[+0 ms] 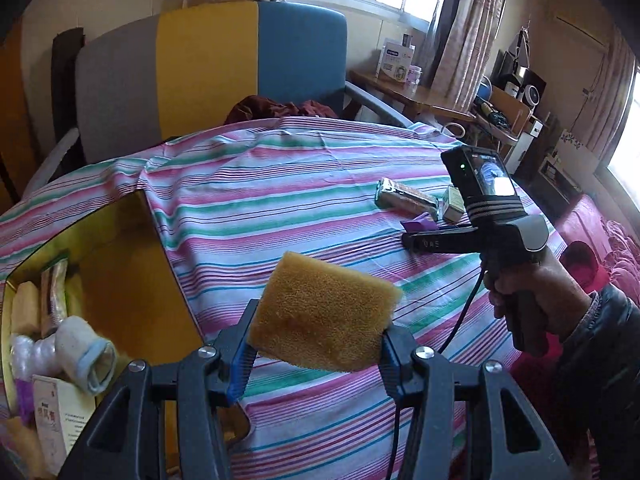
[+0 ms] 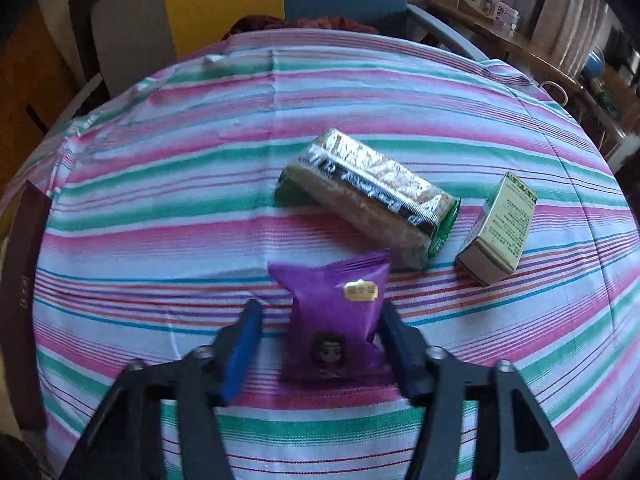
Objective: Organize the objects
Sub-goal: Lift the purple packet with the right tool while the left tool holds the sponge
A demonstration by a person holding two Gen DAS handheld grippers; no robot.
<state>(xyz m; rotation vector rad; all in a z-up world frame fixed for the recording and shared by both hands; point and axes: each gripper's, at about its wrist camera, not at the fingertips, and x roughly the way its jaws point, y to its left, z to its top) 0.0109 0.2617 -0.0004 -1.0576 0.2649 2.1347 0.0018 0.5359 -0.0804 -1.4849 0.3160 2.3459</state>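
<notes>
Squeezing a soft, light yellow foam sponge (image 1: 326, 314), the left hand-held gripper (image 1: 316, 344) is pinching its sides; the right hand-held gripper (image 2: 320, 336) is gaping around a crinkly purple snack packet (image 2: 334, 316) at twelve o'clock.

Black left claw (image 1: 318, 350), blue pad, silver screws, dark sleeve (image 1: 600, 344)

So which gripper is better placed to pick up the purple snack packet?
Right. The right gripper is open around the purple snack packet on the striped cloth; the left gripper holds a yellow sponge.
</notes>
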